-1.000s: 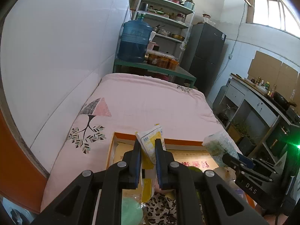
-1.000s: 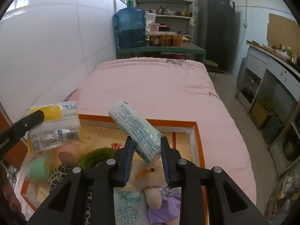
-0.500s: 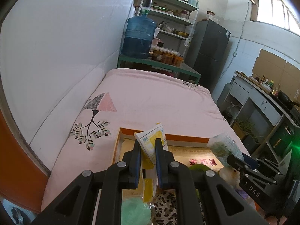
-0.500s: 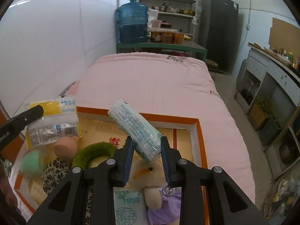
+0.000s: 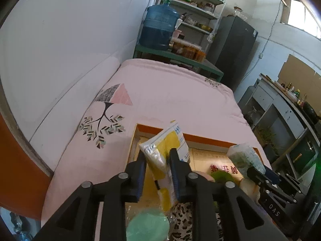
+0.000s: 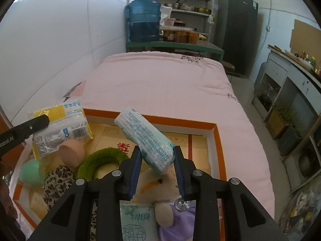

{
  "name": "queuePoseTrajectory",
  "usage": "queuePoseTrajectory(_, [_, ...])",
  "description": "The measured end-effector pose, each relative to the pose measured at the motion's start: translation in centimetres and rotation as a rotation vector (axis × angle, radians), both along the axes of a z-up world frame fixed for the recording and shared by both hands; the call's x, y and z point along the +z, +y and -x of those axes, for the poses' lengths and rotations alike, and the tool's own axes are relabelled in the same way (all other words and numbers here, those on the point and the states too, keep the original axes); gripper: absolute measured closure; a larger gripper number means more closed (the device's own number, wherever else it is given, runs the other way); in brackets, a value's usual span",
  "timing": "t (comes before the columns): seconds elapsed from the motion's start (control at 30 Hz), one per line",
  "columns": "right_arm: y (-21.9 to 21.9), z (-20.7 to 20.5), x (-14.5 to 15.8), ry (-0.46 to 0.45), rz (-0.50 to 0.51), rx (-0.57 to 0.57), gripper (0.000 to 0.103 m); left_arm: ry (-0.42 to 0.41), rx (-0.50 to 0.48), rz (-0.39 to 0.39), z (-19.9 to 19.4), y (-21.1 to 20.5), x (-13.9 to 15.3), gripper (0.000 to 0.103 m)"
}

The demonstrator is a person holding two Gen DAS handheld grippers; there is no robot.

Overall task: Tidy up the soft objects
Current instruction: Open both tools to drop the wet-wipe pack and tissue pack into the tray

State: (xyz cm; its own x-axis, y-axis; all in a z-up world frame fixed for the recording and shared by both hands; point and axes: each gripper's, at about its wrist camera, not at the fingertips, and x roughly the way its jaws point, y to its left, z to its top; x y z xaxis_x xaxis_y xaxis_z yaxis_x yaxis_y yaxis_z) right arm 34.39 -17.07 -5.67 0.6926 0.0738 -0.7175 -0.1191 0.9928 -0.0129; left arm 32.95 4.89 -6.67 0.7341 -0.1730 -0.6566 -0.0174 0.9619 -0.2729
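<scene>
A yellow-and-white packet [image 5: 170, 138] stands tilted between the fingers of my left gripper [image 5: 157, 154], over the left end of an orange-rimmed box [image 5: 200, 137]. Those jaws are opening: a gap shows at the left pad and the packet leans on the right one. My right gripper [image 6: 157, 149] holds a pale green tissue pack [image 6: 140, 128] slanting up over the box [image 6: 217, 140]. Its jaws are starting to open, with the pads still on the pack. Inside lie a mint sponge [image 6: 32, 172], a peach sponge [image 6: 71, 150], a green fuzzy ring [image 6: 100, 160], a leopard cloth [image 6: 57, 178] and a plush toy [image 6: 160, 184].
The box rests on a pink quilted bed [image 6: 160, 84] along a white wall [image 6: 60, 40]. A blue water jug [image 6: 143, 20] and shelves stand past the bed's far end, beside a dark fridge [image 6: 236, 30]. Cabinets [image 6: 291, 84] line the right side.
The left jaws have spread and the yellow packet now tilts loosely between them; the left gripper has sunk a little toward the box. The right jaws are slightly wider, pack unmoved.
</scene>
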Motion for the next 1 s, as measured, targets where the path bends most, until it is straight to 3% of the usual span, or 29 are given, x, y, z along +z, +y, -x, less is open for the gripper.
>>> queuePoseTrajectory(0.03, [0.0, 0.0, 0.0, 0.0, 0.0, 0.0, 0.07, 0.006, 0.003, -0.003, -0.1, 0.0, -0.1, 0.068])
queuePoseTrajectory(0.1, [0.0, 0.0, 0.1, -0.001, -0.001, 0.002, 0.07, 0.018, 0.011, -0.008, -0.1, 0.0, -0.1, 0.049])
queuePoseTrajectory(0.3, [-0.1, 0.0, 0.0, 0.003, -0.021, 0.008, 0.058, -0.014, 0.028, -0.023, 0.6, 0.0, 0.7, 0.039])
queuePoseTrajectory(0.77, [-0.4, 0.7, 0.4, -0.016, -0.033, -0.014, 0.058, -0.08, 0.033, -0.028, 1.7, -0.1, 3.0, 0.038])
queuePoseTrajectory(1.0, [-1.8, 1.8, 3.0, -0.082, -0.099, -0.063, 0.058, -0.155, 0.024, -0.021, 3.3, -0.3, 5.3, 0.038])
